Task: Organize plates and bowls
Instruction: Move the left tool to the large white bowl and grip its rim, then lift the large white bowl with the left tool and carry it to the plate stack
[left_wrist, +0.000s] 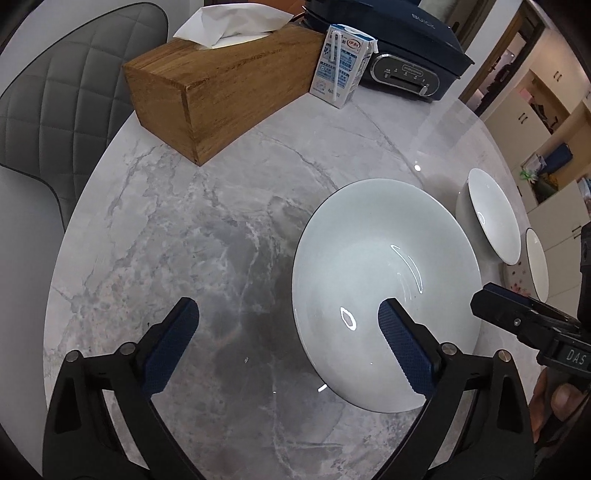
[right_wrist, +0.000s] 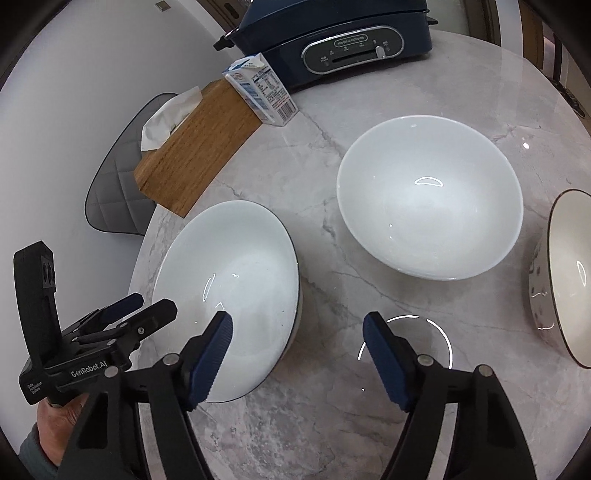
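A white deep plate (left_wrist: 384, 291) (right_wrist: 240, 280) rests on the marble table (left_wrist: 184, 240). My left gripper (left_wrist: 291, 347) hangs open over the plate's left rim, one blue pad above the plate and the other above bare table. My right gripper (right_wrist: 299, 358) is open at the plate's right rim, its left finger over the plate and its right finger over the table. Neither gripper's pads press on the plate. To the right of the plate stands a white bowl (right_wrist: 432, 199) (left_wrist: 487, 214). Further right is a patterned bowl with a dark rim (right_wrist: 565, 273) (left_wrist: 537, 266).
A wooden tissue box (left_wrist: 221, 92), a milk carton (left_wrist: 340, 62) and a dark blue appliance (left_wrist: 399, 44) stand at the back of the table. A grey quilted chair (left_wrist: 66, 110) sits past the table's left edge. A hand (right_wrist: 62, 417) holds the left gripper.
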